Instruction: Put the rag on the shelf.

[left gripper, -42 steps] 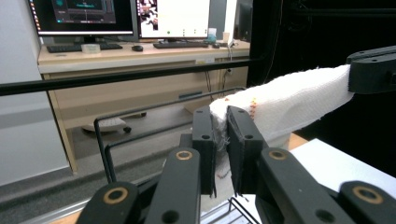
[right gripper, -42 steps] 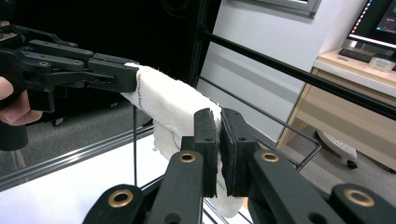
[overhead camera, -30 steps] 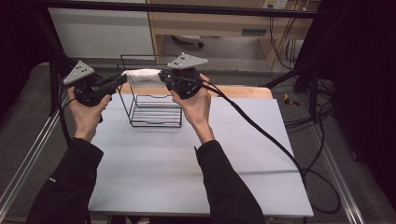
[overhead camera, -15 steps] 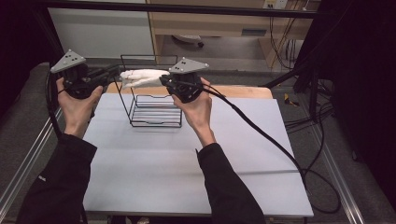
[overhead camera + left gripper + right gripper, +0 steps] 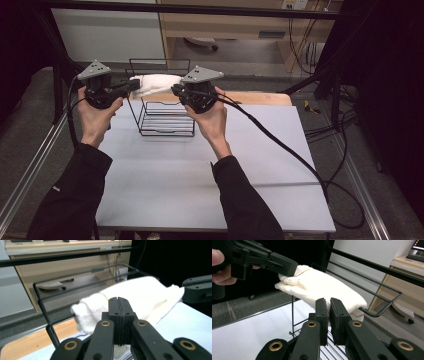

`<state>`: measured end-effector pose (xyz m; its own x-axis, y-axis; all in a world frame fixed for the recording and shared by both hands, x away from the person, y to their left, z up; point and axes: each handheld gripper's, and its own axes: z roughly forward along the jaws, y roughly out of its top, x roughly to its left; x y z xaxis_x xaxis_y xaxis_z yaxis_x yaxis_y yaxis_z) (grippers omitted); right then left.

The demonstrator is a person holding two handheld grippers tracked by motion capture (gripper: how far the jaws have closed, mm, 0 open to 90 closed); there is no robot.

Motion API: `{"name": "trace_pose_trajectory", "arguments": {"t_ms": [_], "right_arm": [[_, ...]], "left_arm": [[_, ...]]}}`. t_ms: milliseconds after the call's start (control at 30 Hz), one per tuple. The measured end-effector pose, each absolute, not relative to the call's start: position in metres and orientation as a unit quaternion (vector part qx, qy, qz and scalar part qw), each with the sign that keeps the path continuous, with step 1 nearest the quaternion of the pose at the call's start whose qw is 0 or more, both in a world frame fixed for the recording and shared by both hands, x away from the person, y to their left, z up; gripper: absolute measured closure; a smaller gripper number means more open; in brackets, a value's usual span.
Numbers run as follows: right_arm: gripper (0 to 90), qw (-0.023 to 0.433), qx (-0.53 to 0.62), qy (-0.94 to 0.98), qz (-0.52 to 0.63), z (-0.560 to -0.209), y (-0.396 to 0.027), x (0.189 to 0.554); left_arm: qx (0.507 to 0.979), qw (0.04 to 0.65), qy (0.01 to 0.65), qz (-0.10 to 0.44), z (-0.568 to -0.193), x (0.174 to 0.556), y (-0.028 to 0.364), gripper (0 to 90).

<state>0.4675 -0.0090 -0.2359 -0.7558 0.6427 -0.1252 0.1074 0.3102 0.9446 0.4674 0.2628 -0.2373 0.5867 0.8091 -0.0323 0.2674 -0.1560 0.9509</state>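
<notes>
A white cloth (image 5: 156, 82) with a yellow and red hem hangs stretched between my two grippers, above the top rails of a black wire rack (image 5: 165, 120). My left gripper (image 5: 134, 85) has just been closing and is shut on the cloth's left end (image 5: 298, 271). In the left gripper view the jaws (image 5: 119, 305) stand pressed together with the cloth (image 5: 140, 292) bunched behind them. My right gripper (image 5: 175, 90) is shut on the other end. Its jaws (image 5: 329, 307) stand almost together against the cloth's lower edge (image 5: 352, 303), which lies by a rack rail (image 5: 384, 307).
The rack stands at the back of a pale table (image 5: 200, 180) with a wooden strip (image 5: 260, 97) along its far edge. A black cable (image 5: 280, 145) trails from the right gripper across the table to the right. Metal frame rails (image 5: 30, 170) run along both sides.
My left hand swung out to the left and has come back towards the rack. More of the cloth shows between the grippers than a second ago. The right hand has stayed put.
</notes>
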Motion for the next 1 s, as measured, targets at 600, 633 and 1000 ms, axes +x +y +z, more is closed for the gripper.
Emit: {"name": "trace_pose_trajectory", "arguments": {"t_ms": [600, 633, 1000], "right_arm": [[75.4, 0.239, 0.238, 0.761, 0.554, -0.235, -0.011, 0.467], [75.7, 0.236, 0.239, 0.759, 0.558, -0.234, -0.011, 0.468], [90.0, 0.194, 0.245, 0.785, 0.534, -0.25, 0.0, 0.479]], "left_arm": [[0.72, 0.521, 0.38, 0.257, -0.255, 0.471, 0.262, 90.0], [0.721, 0.52, 0.379, 0.258, -0.255, 0.471, 0.262, 89.9], [0.728, 0.51, 0.377, 0.26, -0.269, 0.474, 0.257, 89.9]]}}
